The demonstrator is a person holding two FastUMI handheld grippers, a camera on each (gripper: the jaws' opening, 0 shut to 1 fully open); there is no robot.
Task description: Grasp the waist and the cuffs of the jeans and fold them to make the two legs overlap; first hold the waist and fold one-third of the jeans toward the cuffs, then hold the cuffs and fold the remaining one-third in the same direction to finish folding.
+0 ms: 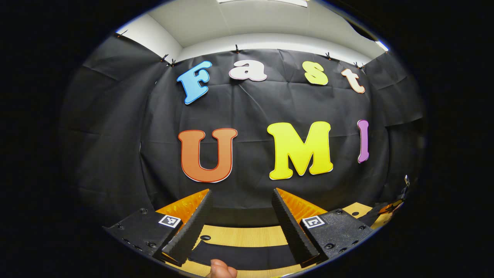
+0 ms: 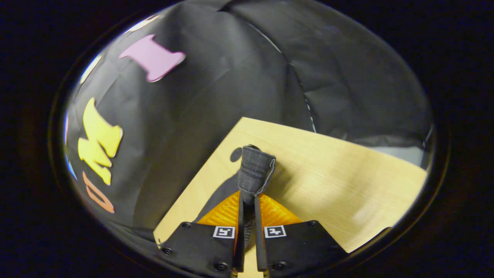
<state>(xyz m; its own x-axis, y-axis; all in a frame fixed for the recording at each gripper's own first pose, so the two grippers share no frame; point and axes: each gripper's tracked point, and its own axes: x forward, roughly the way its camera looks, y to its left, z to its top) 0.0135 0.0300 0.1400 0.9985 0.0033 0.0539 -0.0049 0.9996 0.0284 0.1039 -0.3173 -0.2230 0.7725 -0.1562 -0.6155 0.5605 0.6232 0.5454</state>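
Beneath both of my grippers lay the wooden table [image 2: 339, 181], pale and running back to the black cloth wall [image 2: 216, 96]. Across it, under my left gripper [image 1: 241, 216], stretched the dark jeans [image 1: 247, 256], flat between its fingers, which stood wide apart above the cloth. My right gripper [image 2: 247, 200] was clamped on a bunched fold of the jeans, which stuck up past its fingertips. A fingertip [image 1: 222, 268] showed near the left gripper view's bottom edge.

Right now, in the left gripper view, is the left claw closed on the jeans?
No, the left claw stands wide open with nothing between its fingers, and the dark jeans lie below on the wooden table.
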